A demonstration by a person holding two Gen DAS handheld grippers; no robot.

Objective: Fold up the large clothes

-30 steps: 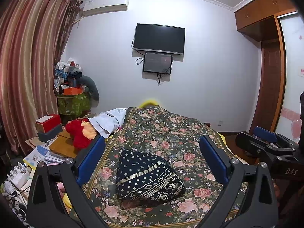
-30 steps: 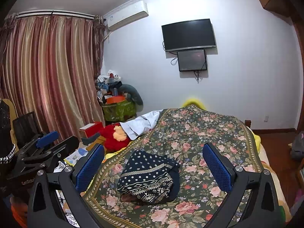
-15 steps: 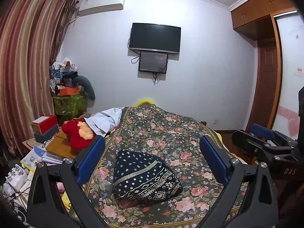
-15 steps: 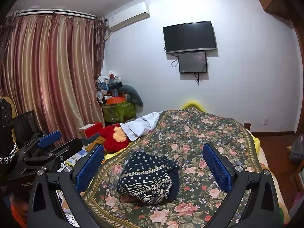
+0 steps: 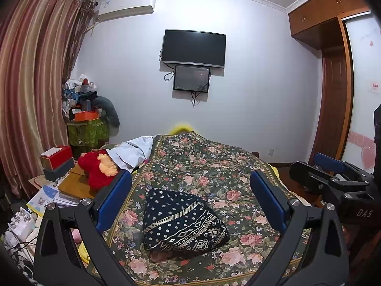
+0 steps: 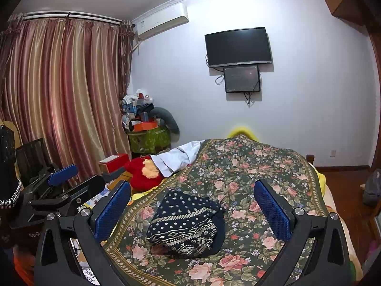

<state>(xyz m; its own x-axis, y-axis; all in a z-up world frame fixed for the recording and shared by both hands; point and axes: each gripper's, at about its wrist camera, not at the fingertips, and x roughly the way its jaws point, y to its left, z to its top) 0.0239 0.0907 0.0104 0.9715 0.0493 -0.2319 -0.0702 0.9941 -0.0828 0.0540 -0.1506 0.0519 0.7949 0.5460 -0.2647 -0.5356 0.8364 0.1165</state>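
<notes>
Both the left gripper (image 5: 190,200) and right gripper (image 6: 191,208) hang with jaws wide apart and empty above the folded dark patterned garment (image 5: 183,224), which looks soft, light and floppy, best pinched at an outer edge.

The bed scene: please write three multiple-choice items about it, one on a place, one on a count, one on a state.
1. Where does the dark patterned garment lie?
A. on the floral bedspread
B. on the floor
C. on the curtain

2. How many screens hang on the wall?
A. one
B. two
C. four

3. How do the left gripper and the right gripper stand?
A. both shut on cloth
B. one open, one shut
C. both open, empty

Key: 1 A, bedspread shows all around it; 2 B, a TV above a small screen; 3 C, pads wide apart, nothing between.
</notes>
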